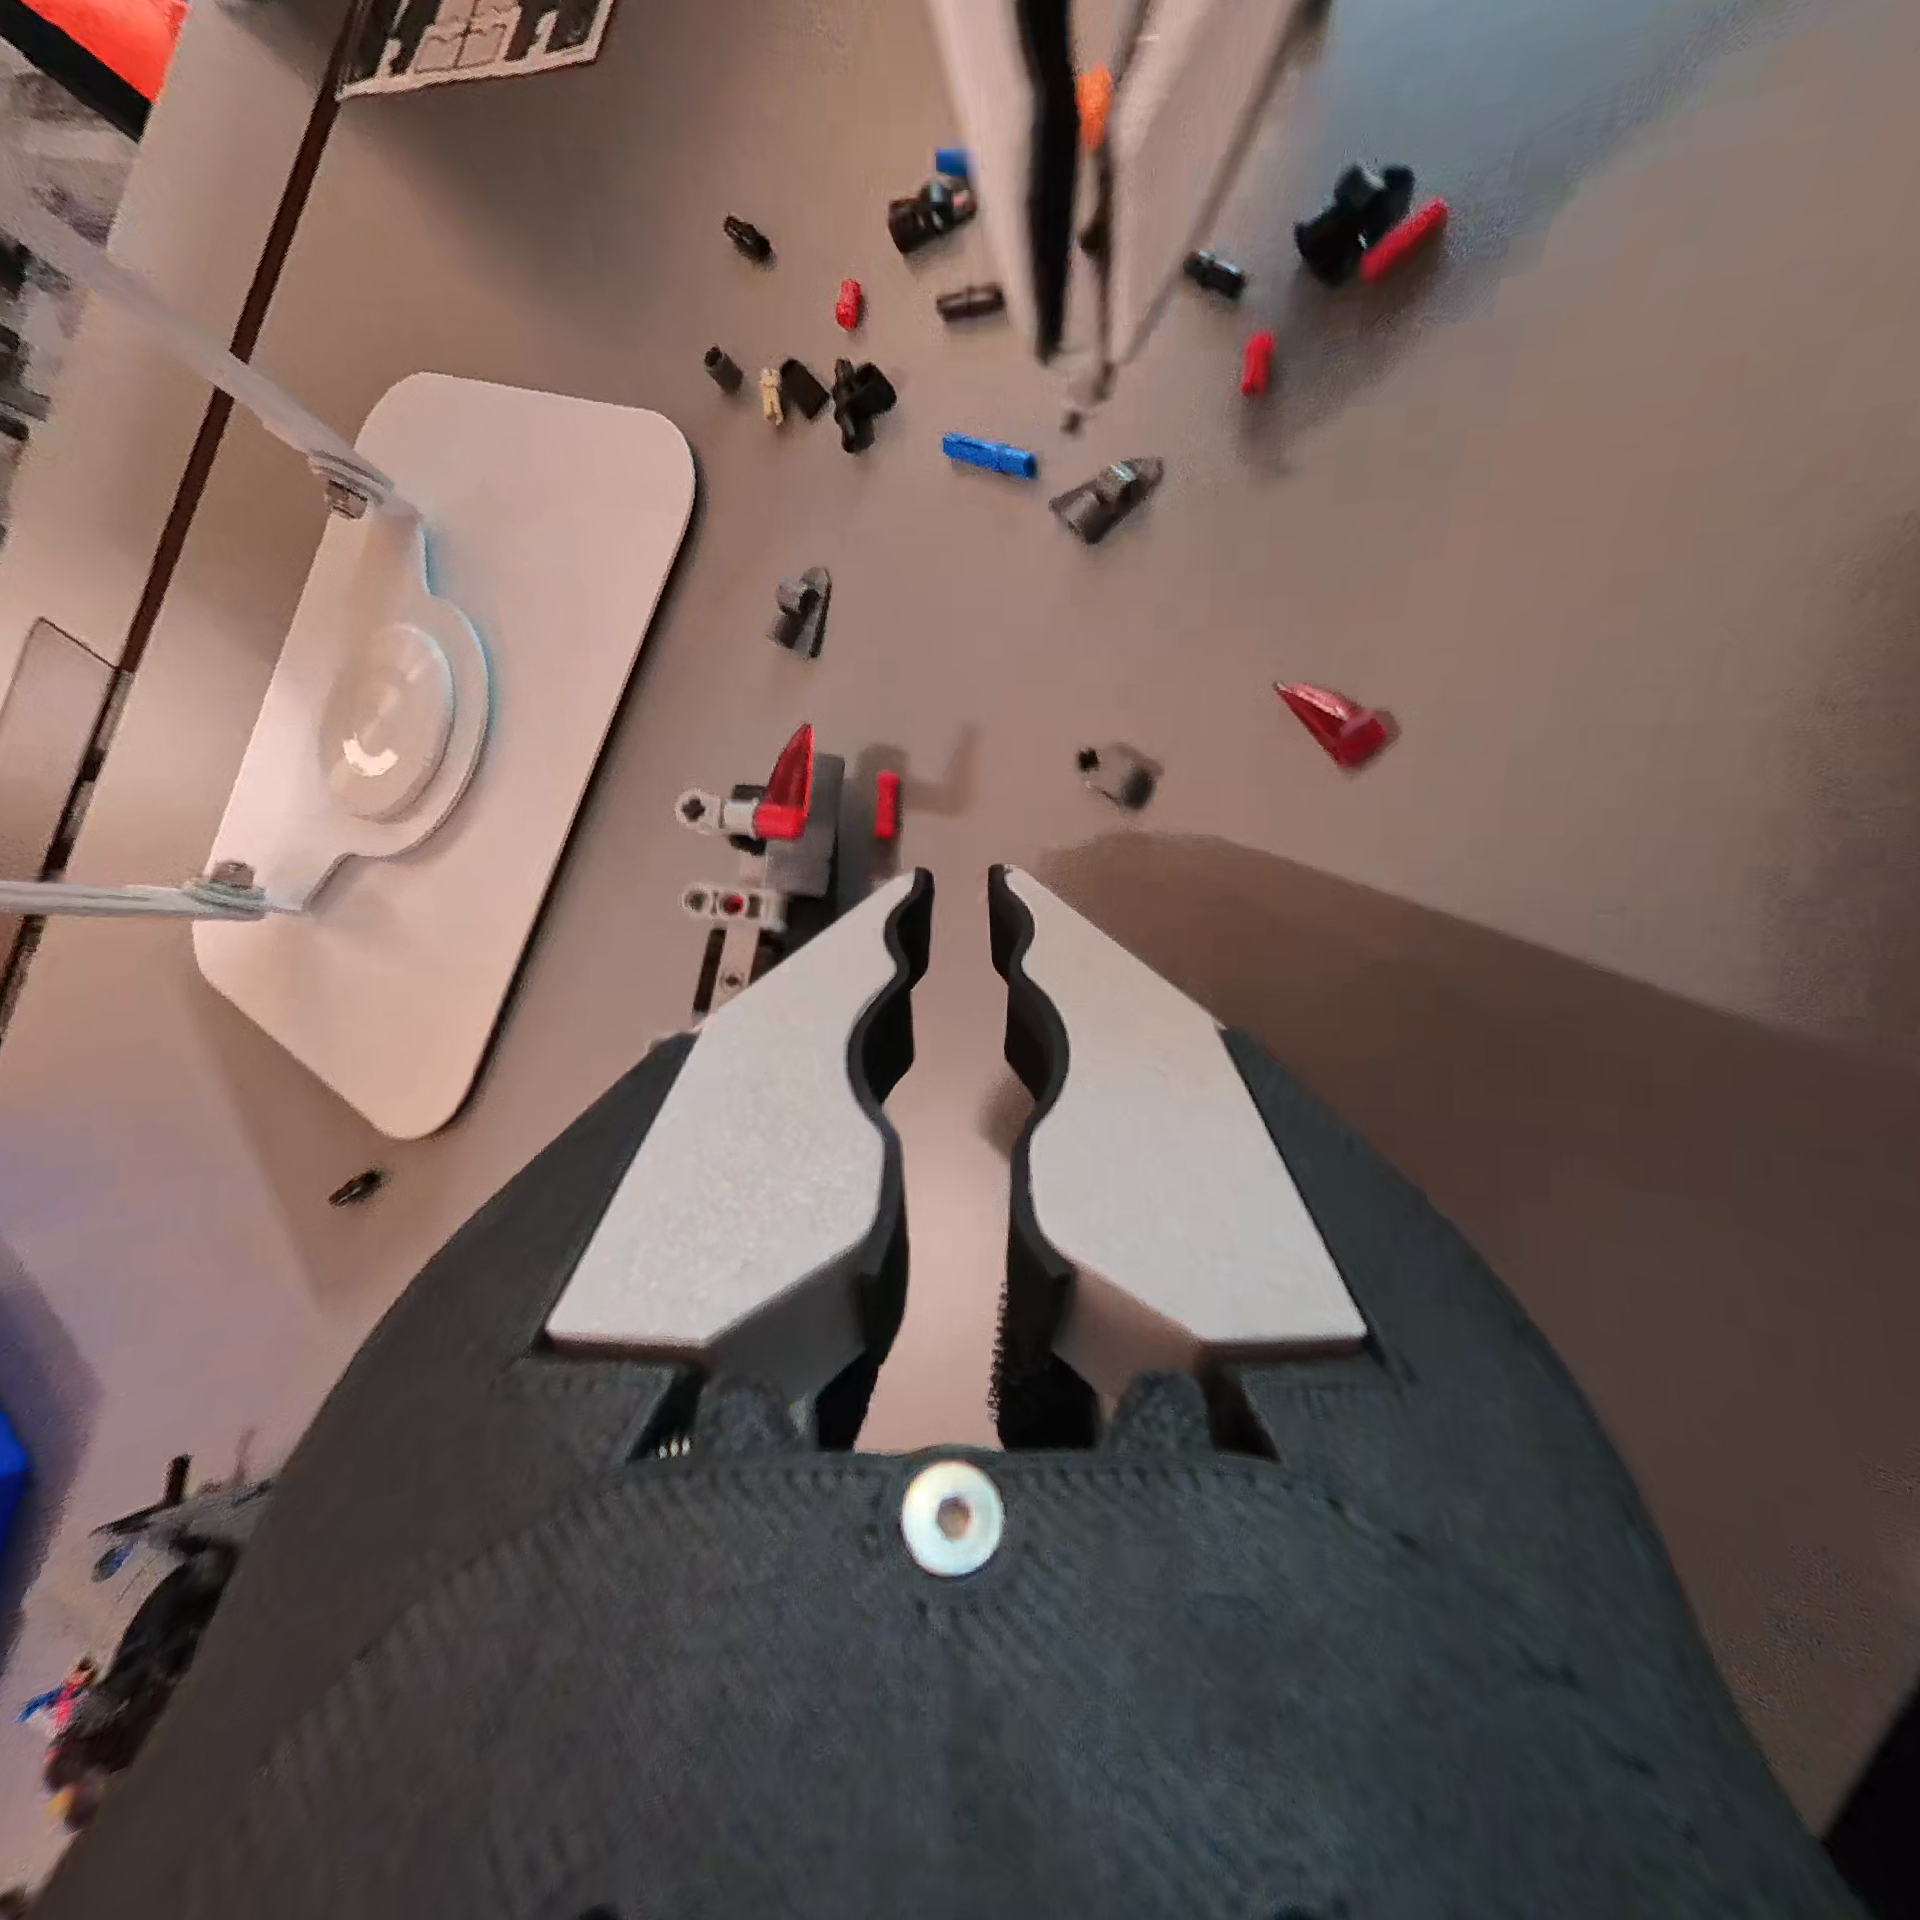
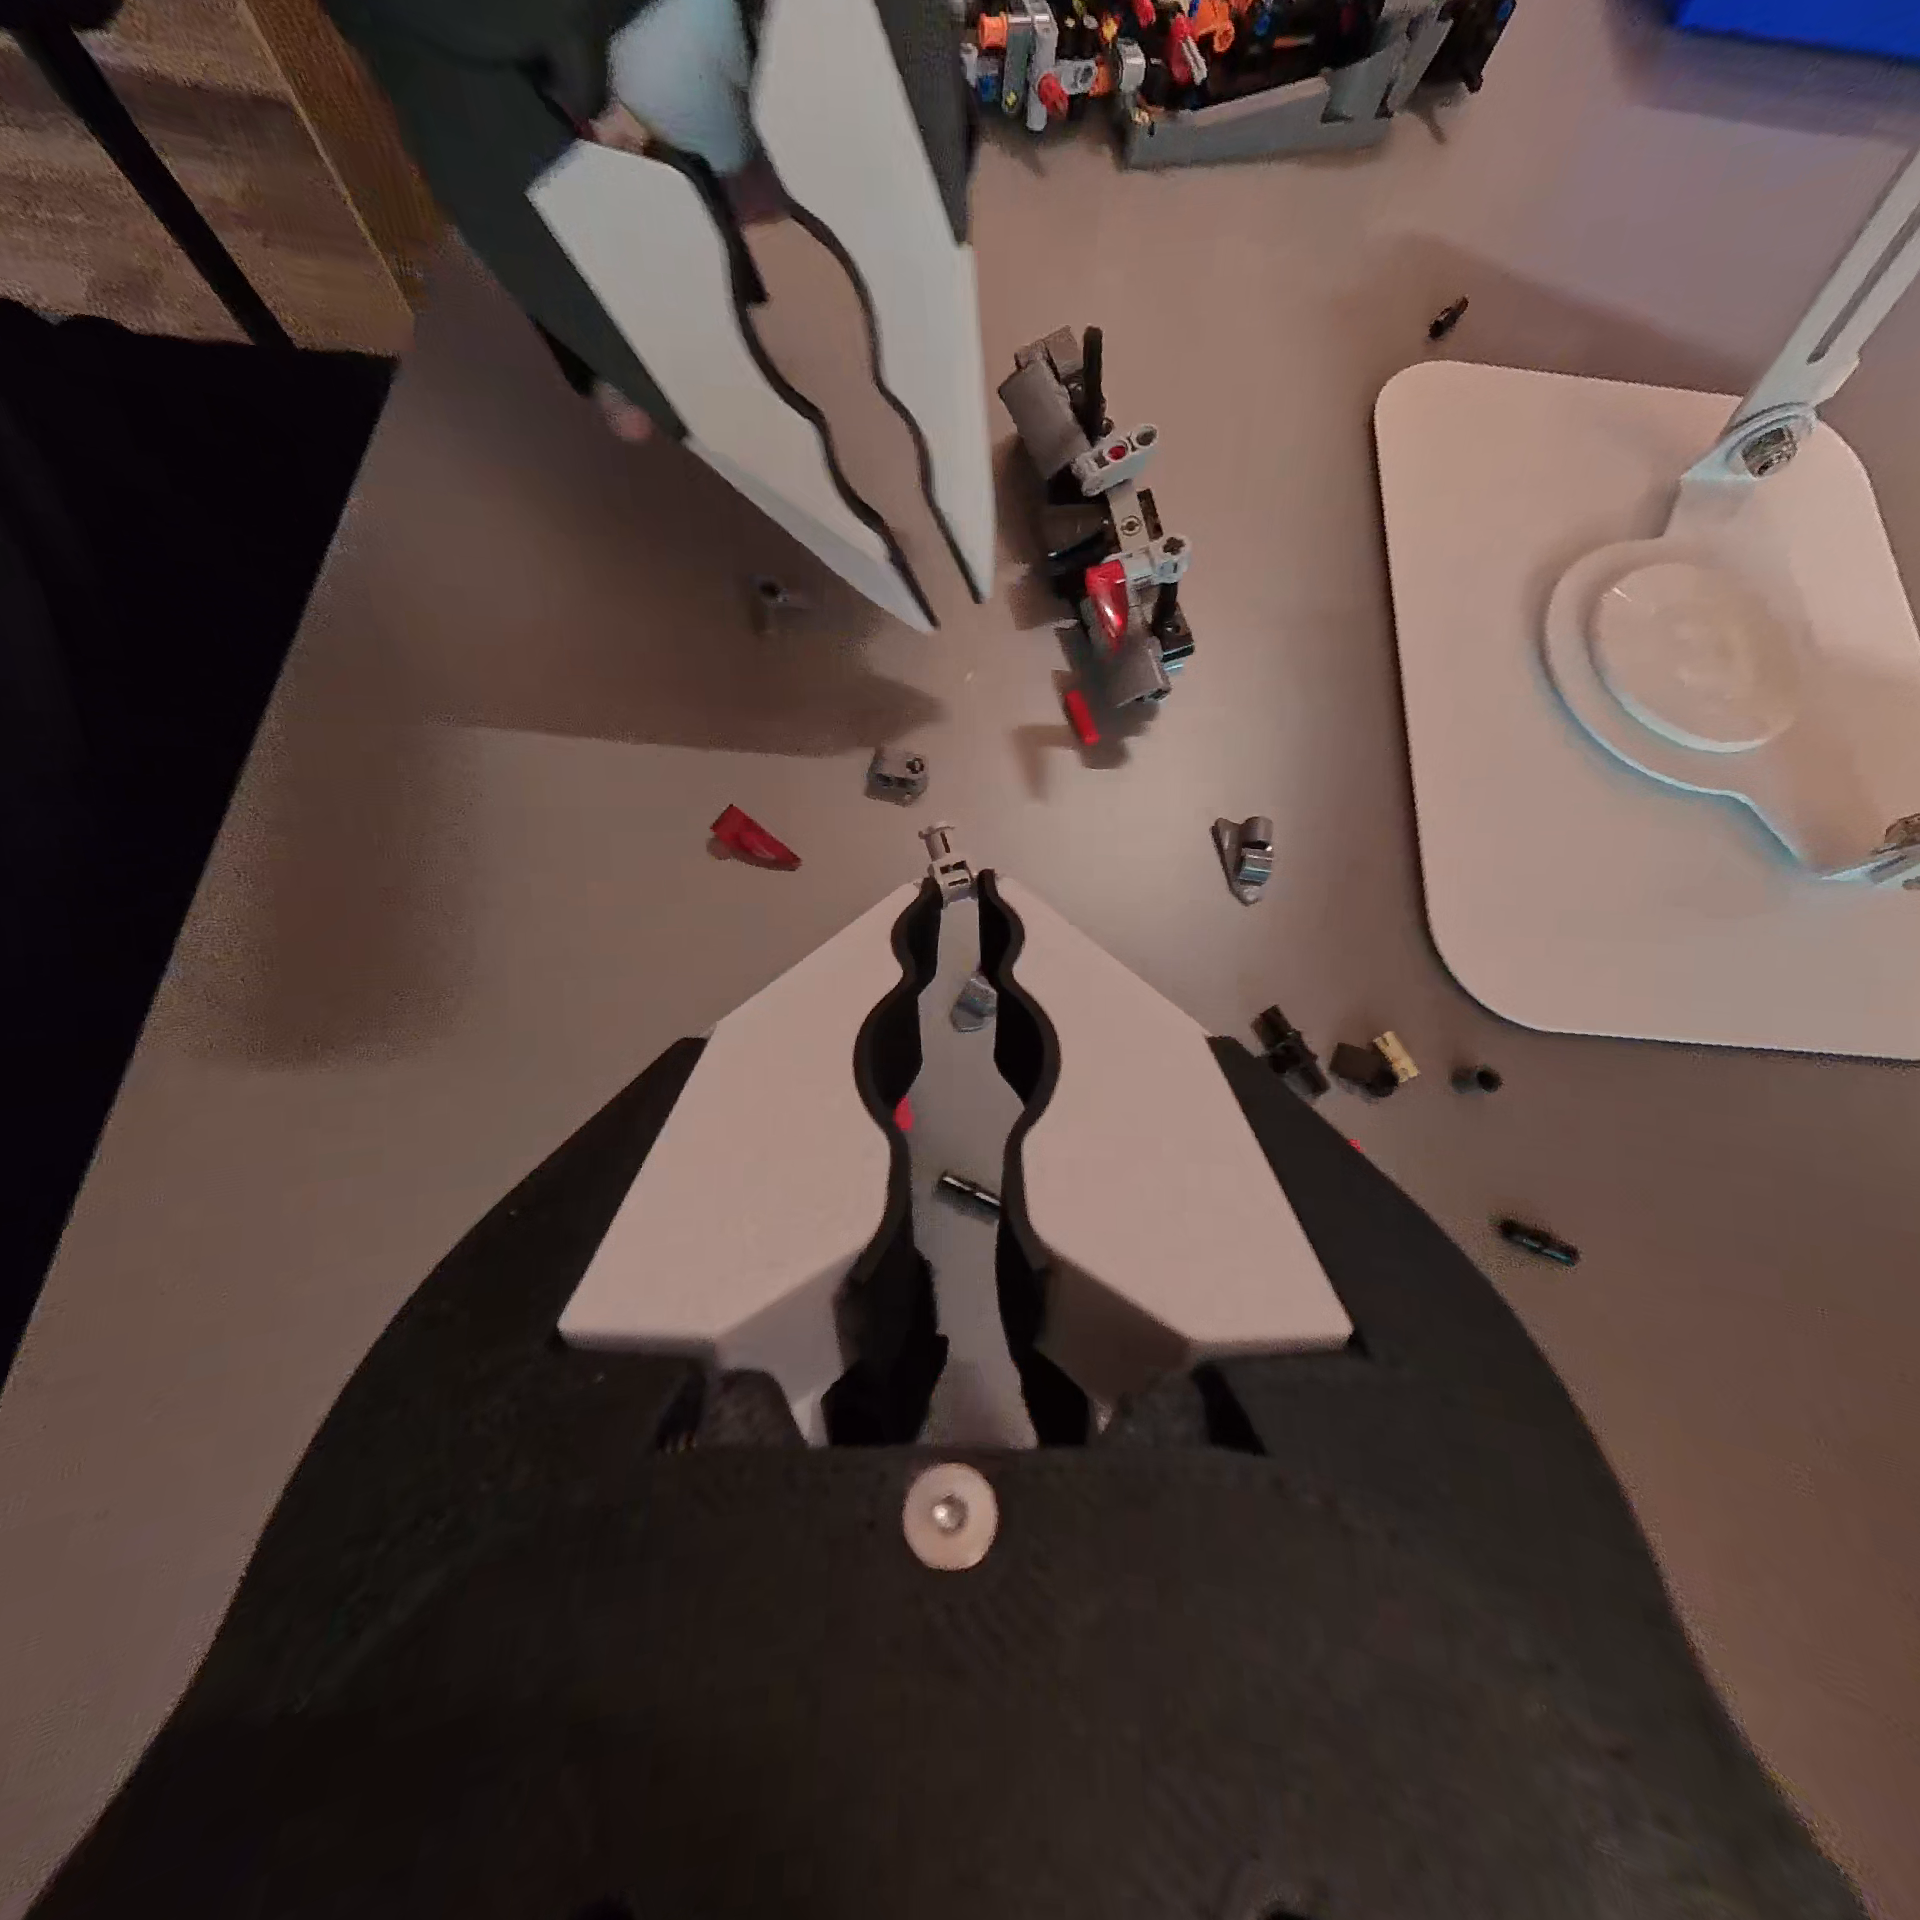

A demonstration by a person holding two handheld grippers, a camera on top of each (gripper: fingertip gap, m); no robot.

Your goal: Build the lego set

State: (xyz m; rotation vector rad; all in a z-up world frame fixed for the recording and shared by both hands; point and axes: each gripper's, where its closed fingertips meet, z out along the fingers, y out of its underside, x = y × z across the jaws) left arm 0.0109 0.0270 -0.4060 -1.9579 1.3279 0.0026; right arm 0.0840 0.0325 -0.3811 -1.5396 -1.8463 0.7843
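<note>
Loose pieces [image 1: 987, 455] lie scattered on the table [image 1: 1558, 623] — beyond the assembly [image 1: 774, 852] (beside the stand base [image 1: 582, 540]).

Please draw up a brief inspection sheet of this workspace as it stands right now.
Surface: grey-brown table, shadowed in places.
Job's things: part-built grey model lying on table; small grey pin in right gripper.
Clutter: loose red, black, blue pieces scattered; red wedge; crate of parts.
Grippers: left gripper slightly open, empty; right gripper shut on pin.
Cables: nothing seen.
Surroundings: white stand base holding a clear lens.
</note>
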